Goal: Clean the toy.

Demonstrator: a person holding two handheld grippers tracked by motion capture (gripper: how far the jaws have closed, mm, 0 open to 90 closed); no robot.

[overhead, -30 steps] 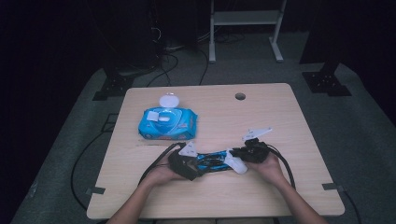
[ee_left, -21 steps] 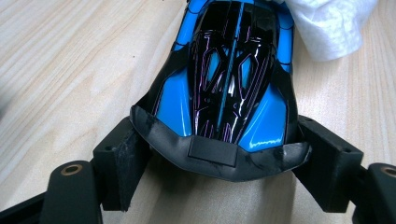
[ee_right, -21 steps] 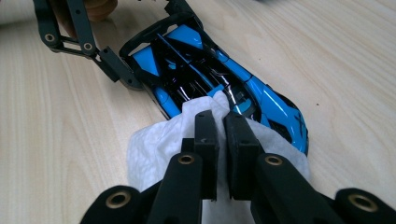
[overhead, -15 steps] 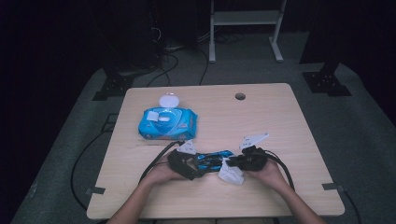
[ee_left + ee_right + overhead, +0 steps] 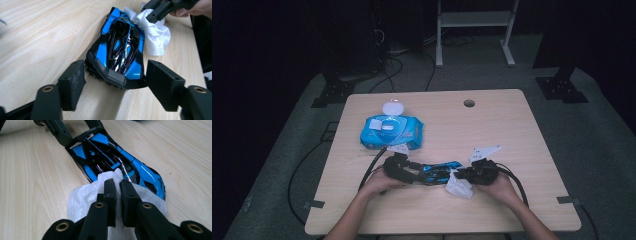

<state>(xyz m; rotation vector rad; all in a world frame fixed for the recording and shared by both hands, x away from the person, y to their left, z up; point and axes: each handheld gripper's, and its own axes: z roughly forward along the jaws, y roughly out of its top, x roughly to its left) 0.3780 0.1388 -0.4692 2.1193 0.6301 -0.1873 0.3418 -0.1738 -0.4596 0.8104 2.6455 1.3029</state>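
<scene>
The room is dark, and one light wooden worktop [image 5: 512,150] stands in the middle of it on a grey floor. There is one round hole [image 5: 469,103] in the worktop at about 12 o'clock.

One blue and black toy car [image 5: 439,171] lies near the person's edge, at about 6 o'clock. One white wipe [image 5: 459,186] rests against the car's end on the right. One blue pack of wipes [image 5: 391,132] lies at about 10 o'clock, well apart from the car, with its round white lid [image 5: 391,108] flipped open.

There are two claws, one in each hand. The left claw [image 5: 115,75] sits at the car's tail. Its jaws have just been closing, with the tail of the car between them. In the left gripper view one jaw touches the car's tail corner and the other stands just beside it with a small gap. The right claw [image 5: 118,192] has its jaws pinched together on the white wipe, and the wipe is pressed onto the car's front end.

Black cables trail from both claws.
</scene>
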